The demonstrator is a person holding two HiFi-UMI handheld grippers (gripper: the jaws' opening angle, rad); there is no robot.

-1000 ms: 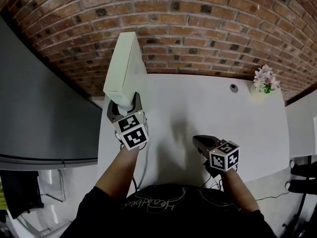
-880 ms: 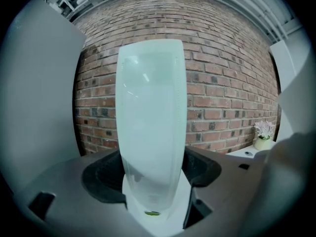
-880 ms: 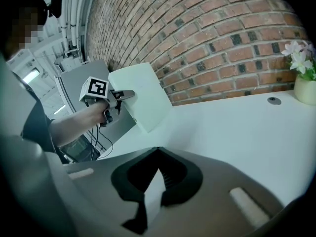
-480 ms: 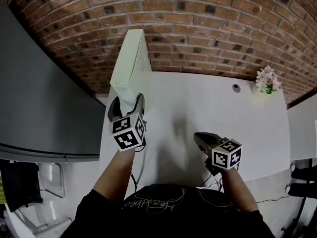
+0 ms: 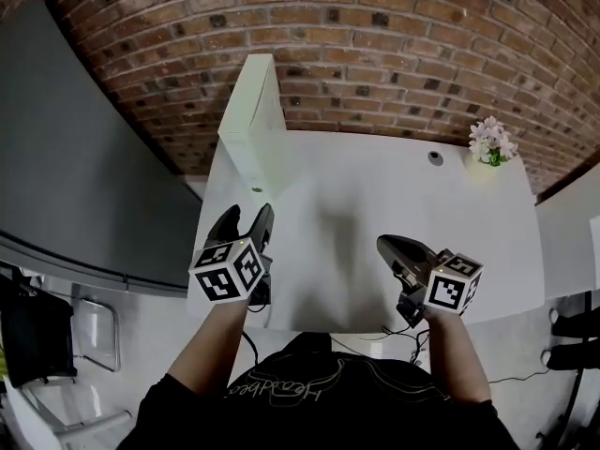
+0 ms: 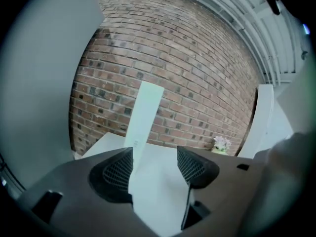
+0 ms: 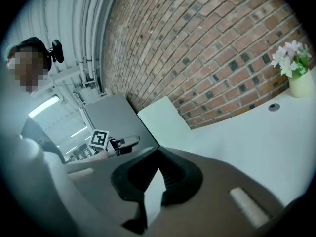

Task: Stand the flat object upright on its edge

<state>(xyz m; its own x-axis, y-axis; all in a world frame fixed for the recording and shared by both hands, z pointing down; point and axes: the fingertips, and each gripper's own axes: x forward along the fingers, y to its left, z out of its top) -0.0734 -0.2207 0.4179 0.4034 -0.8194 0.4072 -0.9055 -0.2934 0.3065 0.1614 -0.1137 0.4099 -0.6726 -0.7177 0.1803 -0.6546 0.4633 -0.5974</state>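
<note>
Flat object (image 5: 255, 125) is seen upright on edge, far left on the surface (image 5: 375, 214), straight beyond the left claw (image 5: 247, 216): wide, just narrowed, nothing between. Right claw (image 5: 394, 247) is pressed shut, farther off.

Light I see: even, diffuse, moderately bright. Soft grey shadow on white matte table (image 5: 422, 216). Strong fisheye curving red brick wall (image 5: 394, 54); dark vignetted corners in gripper views; dark left claw (image 6: 155, 153) blurred up close.
</note>
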